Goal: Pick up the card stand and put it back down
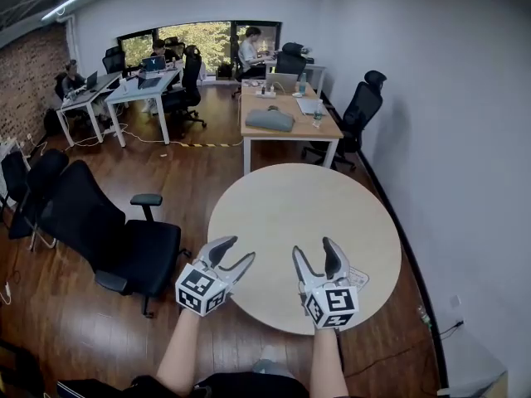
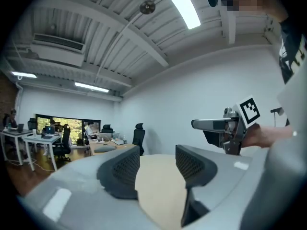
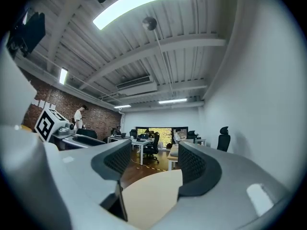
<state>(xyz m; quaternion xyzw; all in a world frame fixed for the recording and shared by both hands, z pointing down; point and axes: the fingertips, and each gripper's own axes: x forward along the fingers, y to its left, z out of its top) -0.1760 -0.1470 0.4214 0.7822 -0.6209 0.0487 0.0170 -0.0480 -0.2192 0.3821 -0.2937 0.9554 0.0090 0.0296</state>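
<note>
Fingers on the left gripper (image 1: pixel 236 249), how do they stand? asks the first.

Released, answers the second. In the left gripper view its two dark ribbed pads (image 2: pixel 125 169) stand apart. Only the pale round table (image 1: pixel 290 193) shows in the gap, so the gripper grasps nothing.

And the right gripper (image 1: pixel 314 248)?

Released as well. Its fingers (image 3: pixel 195 166) are parted, with tabletop and a strip of wooden floor (image 3: pixel 139 172) showing between them. Neither pad presses on anything.

Where is the card stand (image 1: pixel 358 278)?

In the head view it seems to be the small whitish thing lying on the table. It is just outside the right gripper's right finger, back beside that gripper's marker cube (image 1: pixel 332 305), which hides part of it. It is too small to make out its shape. It lies outside the gap of either pair of fingers.

How do the two pairs of fingers lie to each other?

Side by side over the table's near edge, tips pointing away from the person. The left pair is angled toward the right pair.
</note>
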